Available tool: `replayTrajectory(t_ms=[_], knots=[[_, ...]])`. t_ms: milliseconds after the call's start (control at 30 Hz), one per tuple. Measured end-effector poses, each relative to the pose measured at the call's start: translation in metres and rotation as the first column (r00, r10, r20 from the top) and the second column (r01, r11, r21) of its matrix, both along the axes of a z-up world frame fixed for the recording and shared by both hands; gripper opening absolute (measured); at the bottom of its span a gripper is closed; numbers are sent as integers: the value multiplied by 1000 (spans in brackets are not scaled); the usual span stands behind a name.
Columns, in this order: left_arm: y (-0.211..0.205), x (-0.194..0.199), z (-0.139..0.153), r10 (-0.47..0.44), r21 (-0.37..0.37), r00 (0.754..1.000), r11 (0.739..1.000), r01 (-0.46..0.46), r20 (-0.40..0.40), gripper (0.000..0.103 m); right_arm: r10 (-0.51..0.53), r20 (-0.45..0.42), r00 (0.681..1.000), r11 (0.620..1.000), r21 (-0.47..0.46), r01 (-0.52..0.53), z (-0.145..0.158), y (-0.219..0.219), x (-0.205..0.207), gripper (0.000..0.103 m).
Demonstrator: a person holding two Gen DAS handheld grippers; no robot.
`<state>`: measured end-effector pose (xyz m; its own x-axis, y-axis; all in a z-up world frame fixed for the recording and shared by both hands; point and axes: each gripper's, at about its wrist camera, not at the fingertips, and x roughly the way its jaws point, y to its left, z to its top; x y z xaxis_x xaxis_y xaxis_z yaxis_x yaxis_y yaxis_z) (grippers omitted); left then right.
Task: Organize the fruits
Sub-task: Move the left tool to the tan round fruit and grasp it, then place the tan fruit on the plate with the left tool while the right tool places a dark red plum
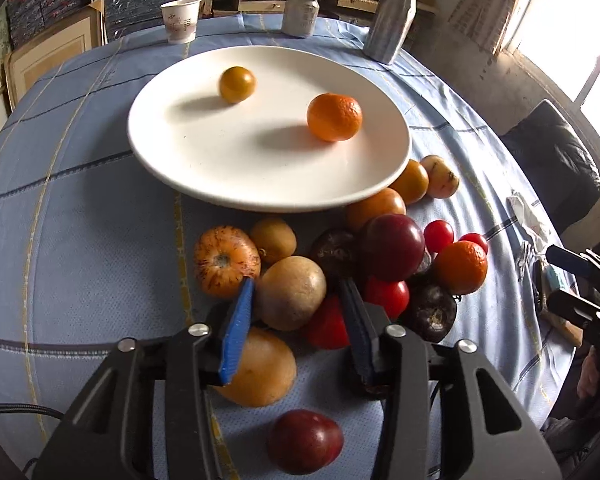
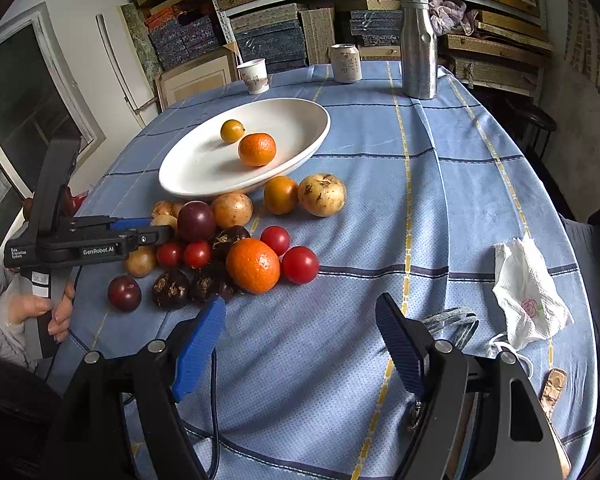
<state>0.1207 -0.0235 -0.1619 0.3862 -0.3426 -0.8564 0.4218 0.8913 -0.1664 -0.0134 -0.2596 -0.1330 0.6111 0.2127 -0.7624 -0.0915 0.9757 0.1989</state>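
On the left, my left gripper (image 1: 296, 284) points down into the pile of loose fruit, its jaws drawn in close on a tan round fruit (image 1: 290, 293); the blue pad (image 1: 240, 320) lies against its left side and the dark pad (image 1: 354, 312) against its right. Just left of that pad sits a striped orange fruit (image 1: 226, 261), and a large yellow-brown fruit (image 1: 260, 368) lies under the gripper body. A dark red plum (image 1: 305, 441) rests alone on the cloth, nearer to me.

The white plate (image 1: 204, 160) stands beyond the pile on the blue checked tablecloth (image 1: 80, 240). It holds two fruits, well apart: a small yellow-orange one (image 1: 237, 84) toward the far left and a mandarin (image 1: 334, 117) toward the right. The plate's near rim overhangs the pile's far edge.

Right of my left gripper the heap carries on: a big purple plum (image 1: 394, 246), red tomatoes (image 1: 438, 235), a second mandarin (image 1: 460, 267) and dark, rough-skinned fruits (image 1: 432, 312). Past the plate's right edge lie an orange fruit (image 1: 411, 181) and a pale spotted one (image 1: 442, 176).

At the table's far edge stand a paper cup (image 1: 181, 20), a can (image 1: 301, 14) and a metal bottle (image 1: 394, 20); I cannot tell what is in them.

My right gripper (image 2: 300, 312) hovers over bare cloth with its jaws wide apart and nothing between them. A crumpled tissue (image 2: 528, 292) lies to its right.
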Motion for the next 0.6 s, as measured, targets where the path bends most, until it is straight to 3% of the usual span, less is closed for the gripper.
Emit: replayTrajectory(t_ms=[100,300,467,600], knots=[[10,-1,0,27,-40,999,999,-27,-19,35,8,1,1000,1000,2,-8,0,2,1,78],[11,-13,7,29,-28,1000,999,-29,12,35,32,1,999,999,6,-32,1,8,6,78],[37,-22,24,88,-51,995,995,-86,38,35,104,11,995,993,46,-105,6,35,38,78],[64,-30,34,146,-58,988,988,-143,54,35,186,12,983,983,13,-186,3,74,69,78]])
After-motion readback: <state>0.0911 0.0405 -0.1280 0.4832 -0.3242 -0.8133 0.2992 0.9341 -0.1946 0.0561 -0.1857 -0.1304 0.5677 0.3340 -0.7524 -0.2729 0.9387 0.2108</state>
